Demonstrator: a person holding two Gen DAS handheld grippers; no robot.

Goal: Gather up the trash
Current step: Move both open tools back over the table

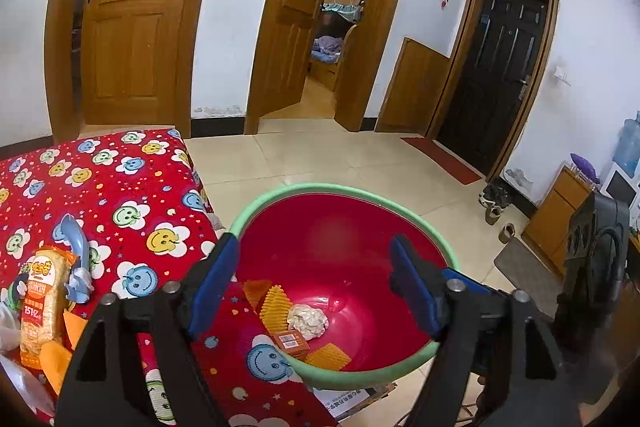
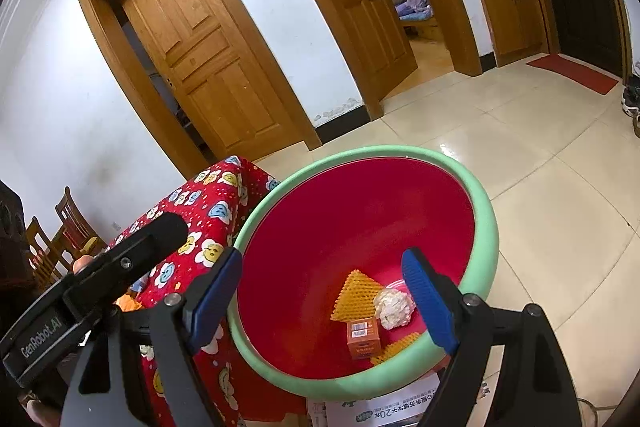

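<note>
A red basin with a green rim (image 1: 276,197) (image 2: 486,211) stands beside the table and holds a crumpled paper ball (image 1: 307,321) (image 2: 393,307), a small orange box (image 1: 291,343) (image 2: 363,337) and orange foam nets (image 1: 274,305) (image 2: 356,293). My left gripper (image 1: 316,287) is open and empty above the basin's near-left side. My right gripper (image 2: 324,299) is open and empty over the basin. On the table lie a rice-cracker packet (image 1: 42,303), a blue plastic piece (image 1: 78,255) and orange scraps (image 1: 56,359).
The table has a red smiley-flower cloth (image 1: 120,195) (image 2: 200,211). The basin rests on a printed cardboard box (image 2: 384,409). Tiled floor (image 1: 352,155) stretches to the wooden doors. Wooden chairs (image 2: 60,239) stand at left; a cabinet (image 1: 556,215) and shoes (image 1: 496,203) stand at right.
</note>
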